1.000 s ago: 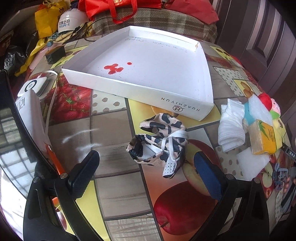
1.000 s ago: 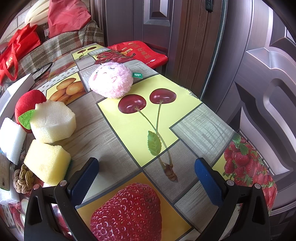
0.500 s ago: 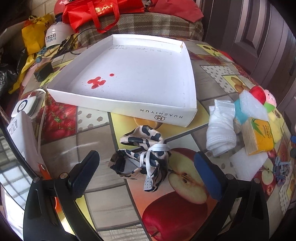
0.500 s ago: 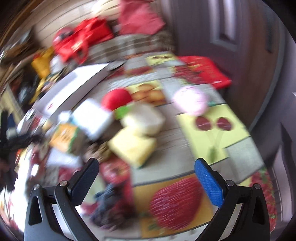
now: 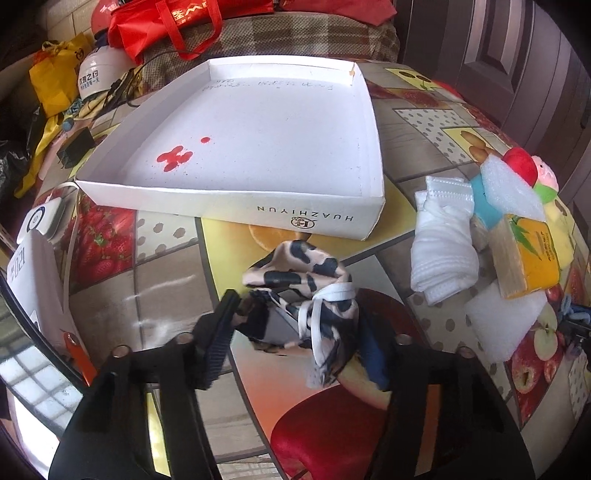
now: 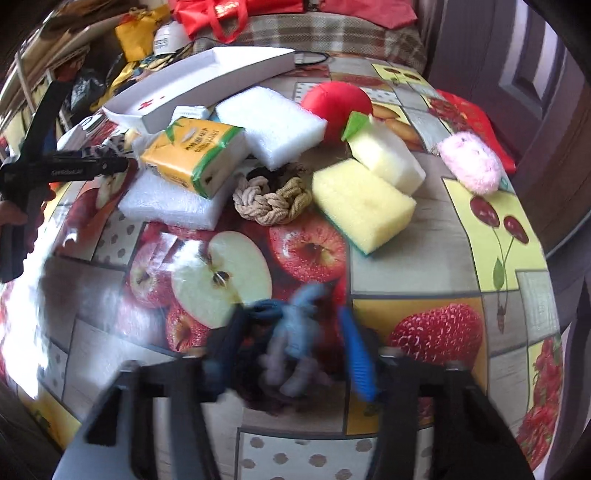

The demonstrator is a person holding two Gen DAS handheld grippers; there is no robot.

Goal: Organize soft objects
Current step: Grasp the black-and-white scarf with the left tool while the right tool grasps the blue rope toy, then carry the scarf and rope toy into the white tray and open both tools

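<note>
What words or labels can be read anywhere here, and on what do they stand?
"HUAZHIYUN", upside down in this view, with a round logo: near wall of the white box.
Faint handwriting on the box floor: unreadable.
Print on the orange tissue pack: too small.
Characters on the white helmet and gold lettering on the red bag: not legible.

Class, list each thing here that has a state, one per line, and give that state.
White box: open, empty, red stains inside.
Spotted cloth: crumpled, between left gripper fingers.
Blue knitted item: between right gripper fingers, blurred.
Tissue pack: sealed, lying on foam.
</note>
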